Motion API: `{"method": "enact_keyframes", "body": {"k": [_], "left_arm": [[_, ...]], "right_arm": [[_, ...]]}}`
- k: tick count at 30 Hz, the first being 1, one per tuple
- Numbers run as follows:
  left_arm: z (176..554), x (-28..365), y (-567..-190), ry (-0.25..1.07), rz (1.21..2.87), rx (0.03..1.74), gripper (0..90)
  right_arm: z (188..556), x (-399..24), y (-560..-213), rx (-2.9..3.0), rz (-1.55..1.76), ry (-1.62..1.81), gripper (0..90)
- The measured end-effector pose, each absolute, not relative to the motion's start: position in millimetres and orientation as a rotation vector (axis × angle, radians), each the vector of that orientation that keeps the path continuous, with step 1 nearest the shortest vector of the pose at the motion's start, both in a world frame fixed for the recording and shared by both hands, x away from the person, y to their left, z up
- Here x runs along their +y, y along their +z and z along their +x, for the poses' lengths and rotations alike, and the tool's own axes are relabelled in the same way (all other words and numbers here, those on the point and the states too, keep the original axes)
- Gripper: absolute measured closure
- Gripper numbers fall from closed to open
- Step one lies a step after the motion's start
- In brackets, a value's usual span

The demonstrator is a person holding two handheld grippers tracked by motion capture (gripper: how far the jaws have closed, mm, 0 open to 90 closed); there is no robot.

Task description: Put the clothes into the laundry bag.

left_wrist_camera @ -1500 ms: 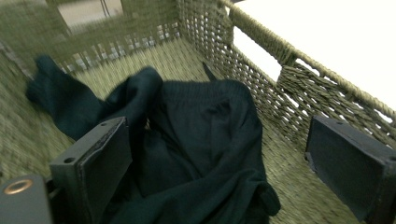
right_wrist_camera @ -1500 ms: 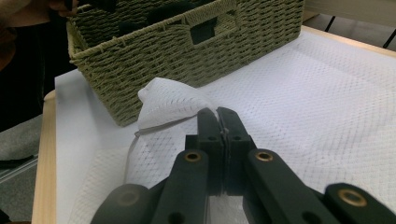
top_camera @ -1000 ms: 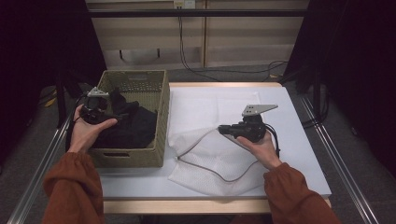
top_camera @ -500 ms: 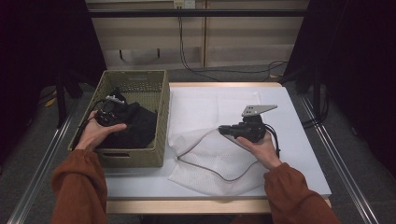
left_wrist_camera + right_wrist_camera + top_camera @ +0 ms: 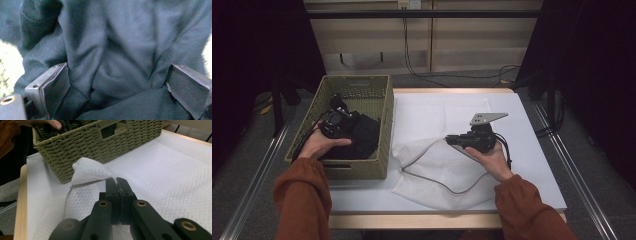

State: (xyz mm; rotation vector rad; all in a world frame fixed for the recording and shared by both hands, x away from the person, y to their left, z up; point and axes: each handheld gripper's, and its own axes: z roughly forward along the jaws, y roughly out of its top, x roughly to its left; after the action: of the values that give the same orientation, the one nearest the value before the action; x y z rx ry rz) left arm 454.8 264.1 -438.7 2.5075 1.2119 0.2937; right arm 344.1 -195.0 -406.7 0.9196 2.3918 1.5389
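A white mesh laundry bag (image 5: 439, 167) is seen spread on the white-covered table (image 5: 532, 165), just beside a woven green basket (image 5: 384, 127). The bag's raised edge (image 5: 91, 173) is pinched by the right gripper (image 5: 116, 181), whose two black jaws are pressed together on the mesh rim, lifting a flap of it clear of the table; in the high view that gripper (image 5: 451, 140) is held level in the person's right hand (image 5: 489, 157), pointing toward the basket. The left gripper (image 5: 343, 116) is lowered into the basket, onto a dark garment (image 5: 362, 137) lying inside. In the left gripper view its jaws are spread wide, with folds of the dark cloth (image 5: 110, 57) bulging between them; the pads appear not to be pressing on it, though the close view leaves that uncertain.
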Motion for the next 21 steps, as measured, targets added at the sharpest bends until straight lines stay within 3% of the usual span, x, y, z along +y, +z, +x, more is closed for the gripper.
{"method": "enact_keyframes", "body": {"k": [8, 16, 21], "left_arm": [[456, 265, -453, 0.25, 2.541, 1.244, 0.1], [456, 262, -454, 0.047, 2.609, 1.211, 2.3], [454, 260, -456, 0.106, 2.642, 1.182, 0.3]], "right_arm": [[344, -196, -407, 2.394, 0.923, 1.533, 89.2], [345, -197, -409, 2.4, 0.927, 1.527, 89.2], [345, -197, -408, 2.394, 0.93, 1.524, 89.2]]}}
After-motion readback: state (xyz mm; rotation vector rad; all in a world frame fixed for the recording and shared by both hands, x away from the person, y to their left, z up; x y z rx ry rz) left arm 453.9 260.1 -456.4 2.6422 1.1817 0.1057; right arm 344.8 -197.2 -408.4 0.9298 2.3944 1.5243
